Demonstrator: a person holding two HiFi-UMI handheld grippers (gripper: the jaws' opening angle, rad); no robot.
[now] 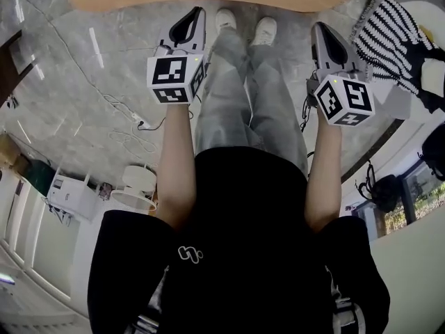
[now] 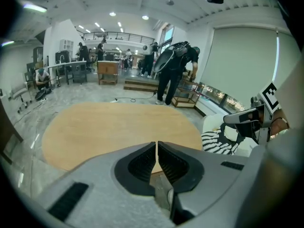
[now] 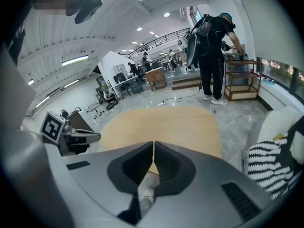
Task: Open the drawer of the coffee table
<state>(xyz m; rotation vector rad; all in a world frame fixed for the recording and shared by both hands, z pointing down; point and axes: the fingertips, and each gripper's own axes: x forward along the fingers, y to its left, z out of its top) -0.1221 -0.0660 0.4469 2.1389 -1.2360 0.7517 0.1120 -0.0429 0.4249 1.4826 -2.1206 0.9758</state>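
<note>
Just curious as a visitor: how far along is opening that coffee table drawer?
Nothing done yet: only the coffee table top shows, no drawer. In hand: left gripper and right gripper, both shut and empty, point toward it. Left: find the drawer, grip, pull.

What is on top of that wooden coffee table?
The coffee table shows only bare wood on top. The left gripper covers its near edge, so that strip and any drawer cannot be seen.
</note>
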